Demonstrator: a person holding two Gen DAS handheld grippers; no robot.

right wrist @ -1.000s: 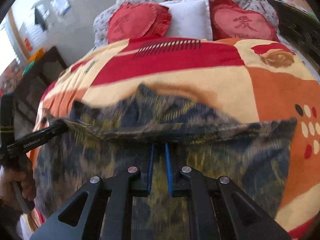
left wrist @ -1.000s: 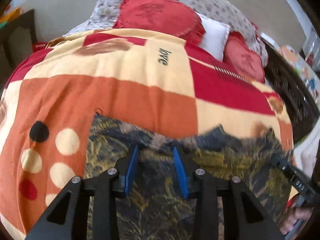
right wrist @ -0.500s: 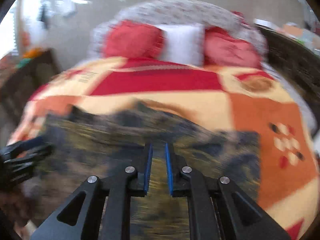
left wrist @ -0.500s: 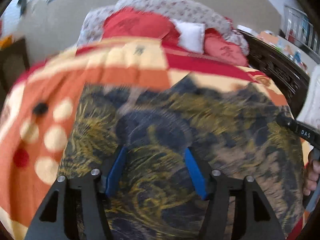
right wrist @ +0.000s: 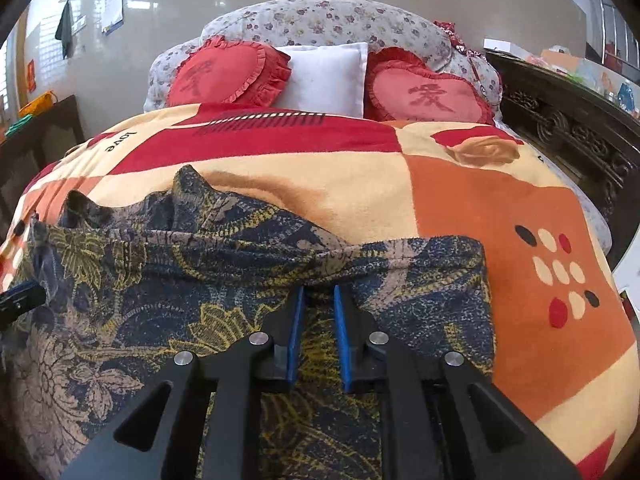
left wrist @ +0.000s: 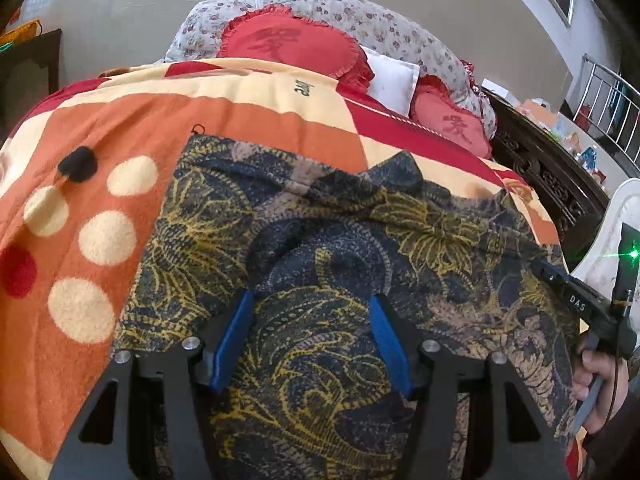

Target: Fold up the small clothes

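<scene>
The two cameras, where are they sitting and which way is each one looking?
Left wrist: sits on the left gripper, looks up the bed over the patterned garment; jaws wide apart; the person's right hand shows.
Right wrist: sits on the right gripper, faces the pillows; jaws narrow.
Both see the garment, the blanket and the pillows.

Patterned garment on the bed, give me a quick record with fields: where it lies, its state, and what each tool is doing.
garment: navy and yellow patterned garment
location: on the orange, red and cream blanket
state: spread out, far edge rumpled
left tool: open, over the cloth
right tool: slightly open, at a fold of the cloth
background: heart pillows, white pillow
</scene>
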